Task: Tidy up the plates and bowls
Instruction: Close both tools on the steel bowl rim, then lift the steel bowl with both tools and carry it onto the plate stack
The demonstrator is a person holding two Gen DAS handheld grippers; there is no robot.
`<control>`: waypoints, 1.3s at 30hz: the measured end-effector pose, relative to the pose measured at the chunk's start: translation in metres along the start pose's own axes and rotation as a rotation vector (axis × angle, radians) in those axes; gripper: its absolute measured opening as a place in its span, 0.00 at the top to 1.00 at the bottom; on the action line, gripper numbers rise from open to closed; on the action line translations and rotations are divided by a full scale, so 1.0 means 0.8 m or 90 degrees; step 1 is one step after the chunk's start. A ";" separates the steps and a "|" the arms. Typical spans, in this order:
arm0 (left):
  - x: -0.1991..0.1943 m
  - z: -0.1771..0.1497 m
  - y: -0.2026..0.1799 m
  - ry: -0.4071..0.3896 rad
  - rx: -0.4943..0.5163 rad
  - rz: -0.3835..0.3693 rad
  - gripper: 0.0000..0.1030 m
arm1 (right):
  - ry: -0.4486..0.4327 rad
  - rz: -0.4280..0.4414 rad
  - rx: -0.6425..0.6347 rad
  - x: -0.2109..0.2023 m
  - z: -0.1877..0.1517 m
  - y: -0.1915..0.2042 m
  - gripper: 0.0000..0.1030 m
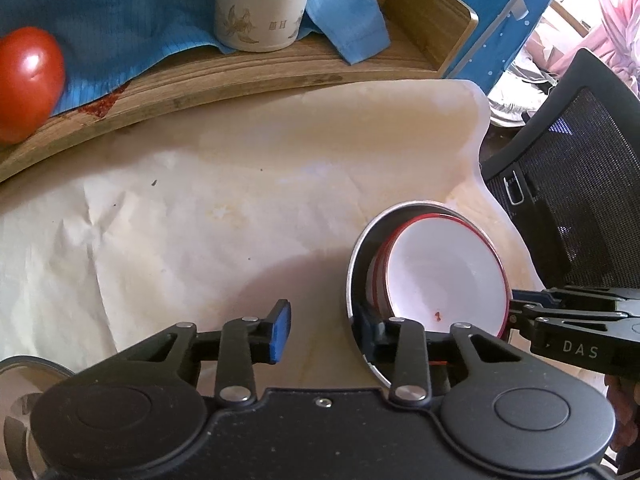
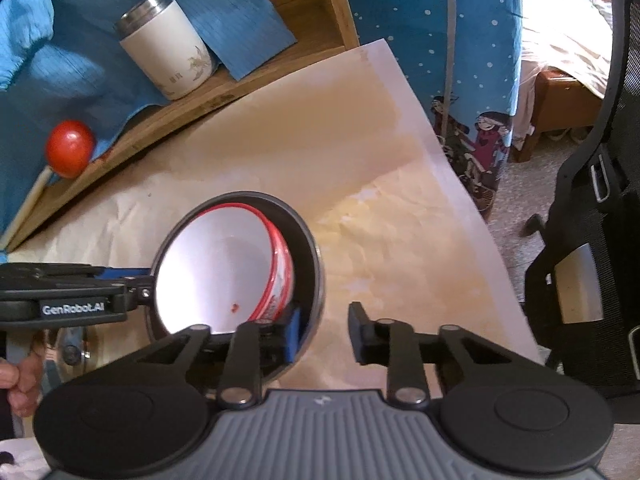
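Red tomato sits far left on the wooden tray, white cylindrical tumbler beside it on blue cloth. Left gripper fingers apart, straddling the rim of the round metal bowl on cream paper. Red-rimmed white bowl tilted inside it; right gripper fingers apart too, left finger inside the metal bowl

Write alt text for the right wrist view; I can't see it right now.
A red-rimmed white bowl sits tilted inside a metal bowl on paper-covered table, open right tongs straddling the metal rim. The left tongs reach in from the left. Behind: a white tumbler and a tomato.
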State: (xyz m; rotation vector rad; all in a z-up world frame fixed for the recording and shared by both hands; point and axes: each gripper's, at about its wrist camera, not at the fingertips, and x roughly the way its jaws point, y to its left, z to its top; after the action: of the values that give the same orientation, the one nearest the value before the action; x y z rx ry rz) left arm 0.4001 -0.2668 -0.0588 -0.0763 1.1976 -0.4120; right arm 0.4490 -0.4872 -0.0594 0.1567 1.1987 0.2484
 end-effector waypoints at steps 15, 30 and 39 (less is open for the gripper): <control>-0.003 -0.002 -0.016 -0.012 0.011 -0.016 0.90 | -0.008 0.025 0.011 -0.002 -0.005 0.000 0.86; -0.013 -0.008 -0.018 -0.032 0.011 -0.013 0.91 | -0.020 0.020 -0.005 -0.008 -0.010 0.005 0.86; -0.024 -0.012 -0.015 -0.045 0.004 -0.009 0.92 | -0.026 0.020 -0.025 -0.015 -0.010 0.014 0.86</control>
State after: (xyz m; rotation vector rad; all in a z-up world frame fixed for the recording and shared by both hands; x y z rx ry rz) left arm 0.3821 -0.2696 -0.0422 -0.0930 1.1264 -0.4218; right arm 0.4365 -0.4800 -0.0488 0.1463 1.1502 0.2949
